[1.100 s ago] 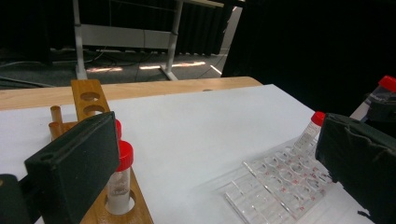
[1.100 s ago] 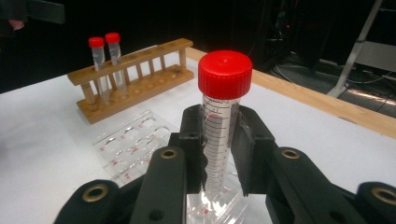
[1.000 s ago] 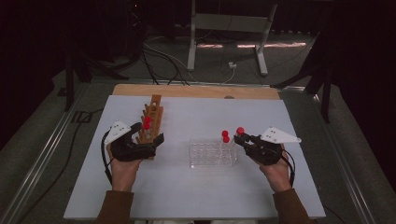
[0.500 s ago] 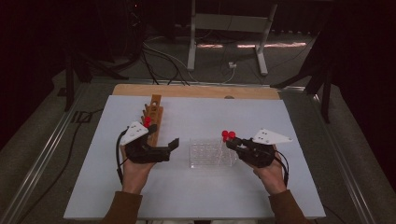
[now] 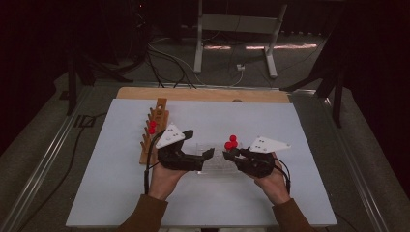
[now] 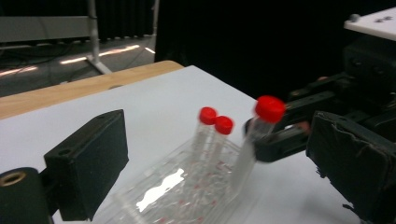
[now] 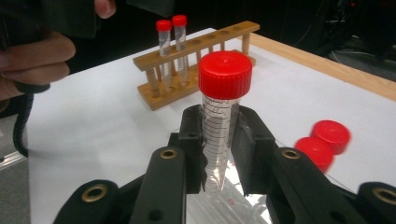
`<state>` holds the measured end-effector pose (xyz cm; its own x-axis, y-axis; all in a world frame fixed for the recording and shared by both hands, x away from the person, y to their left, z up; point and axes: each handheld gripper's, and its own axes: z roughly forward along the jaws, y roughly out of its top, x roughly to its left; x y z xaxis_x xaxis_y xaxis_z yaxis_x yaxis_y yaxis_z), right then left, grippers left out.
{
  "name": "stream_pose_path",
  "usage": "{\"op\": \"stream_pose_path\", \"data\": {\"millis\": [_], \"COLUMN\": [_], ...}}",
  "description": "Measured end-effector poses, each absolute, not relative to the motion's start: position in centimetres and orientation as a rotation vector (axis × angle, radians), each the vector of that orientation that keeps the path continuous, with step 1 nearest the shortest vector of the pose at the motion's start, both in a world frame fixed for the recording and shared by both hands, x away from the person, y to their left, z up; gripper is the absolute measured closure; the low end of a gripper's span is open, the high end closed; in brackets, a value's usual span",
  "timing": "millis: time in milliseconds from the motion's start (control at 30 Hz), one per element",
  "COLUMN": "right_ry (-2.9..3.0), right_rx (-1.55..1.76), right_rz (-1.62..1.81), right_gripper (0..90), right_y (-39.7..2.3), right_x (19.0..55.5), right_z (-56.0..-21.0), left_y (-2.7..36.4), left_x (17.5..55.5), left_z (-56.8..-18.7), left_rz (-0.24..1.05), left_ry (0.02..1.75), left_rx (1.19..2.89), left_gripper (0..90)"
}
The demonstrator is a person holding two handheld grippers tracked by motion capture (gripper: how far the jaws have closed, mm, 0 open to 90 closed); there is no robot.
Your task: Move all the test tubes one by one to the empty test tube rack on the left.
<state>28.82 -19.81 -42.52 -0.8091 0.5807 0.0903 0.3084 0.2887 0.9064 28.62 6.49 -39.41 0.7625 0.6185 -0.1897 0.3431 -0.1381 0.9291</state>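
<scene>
A clear plastic rack (image 5: pixel 215 163) lies on the white table between my two grippers, with two red-capped tubes (image 6: pixel 208 116) standing in it. My left gripper (image 5: pixel 198 143) is open at the rack's left end. Its jaws have just been closing a little, and the rack (image 6: pixel 187 186) lies between them untouched. My right gripper (image 7: pixel 219 135) is shut on a third red-capped tube (image 7: pixel 224 79), held upright over the rack's right end beside the other two caps (image 7: pixel 327 140). From the left gripper view that held tube (image 6: pixel 268 109) stands in the right gripper (image 6: pixel 289 135).
A wooden tube rack (image 5: pixel 153 128) stands left of the left hand, holding two red-capped tubes (image 7: pixel 170 28). A wooden board (image 5: pixel 203 94) borders the table's far edge. Cables and a stand's legs lie on the floor beyond.
The left gripper has moved right, from the wooden rack to the clear rack's left end. The right gripper has come leftward with its tube, closer to the two standing tubes.
</scene>
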Motion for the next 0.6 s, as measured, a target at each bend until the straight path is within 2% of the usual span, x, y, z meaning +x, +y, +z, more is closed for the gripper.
{"op": "stream_pose_path", "data": {"millis": [100,200,400,500,600], "right_ry": [2.316,2.325,2.341,2.346,2.353], "right_rx": [0.815,0.805,0.794,0.788,0.785], "right_rz": [1.531,1.533,1.532,1.532,1.528], "right_gripper": [74.1,74.1,74.1,74.1,74.1], "right_y": [-19.4,-19.1,-18.8,-18.7,-18.7], "right_x": [28.7,28.7,28.6,28.5,28.6], "right_z": [-42.5,-42.5,-42.6,-42.6,-42.7], "left_y": [5.3,4.4,3.1,2.9,2.9], "left_x": [28.6,28.6,28.6,28.7,28.8], "left_z": [-39.4,-39.5,-39.9,-40.0,-40.1], "left_rz": [0.275,0.281,0.26,0.248,0.235], "left_ry": [0.743,0.737,0.682,0.677,0.672], "left_rx": [1.767,1.788,1.85,1.864,1.871], "left_gripper": [9.5,18.0,51.5,62.0,66.8]}}
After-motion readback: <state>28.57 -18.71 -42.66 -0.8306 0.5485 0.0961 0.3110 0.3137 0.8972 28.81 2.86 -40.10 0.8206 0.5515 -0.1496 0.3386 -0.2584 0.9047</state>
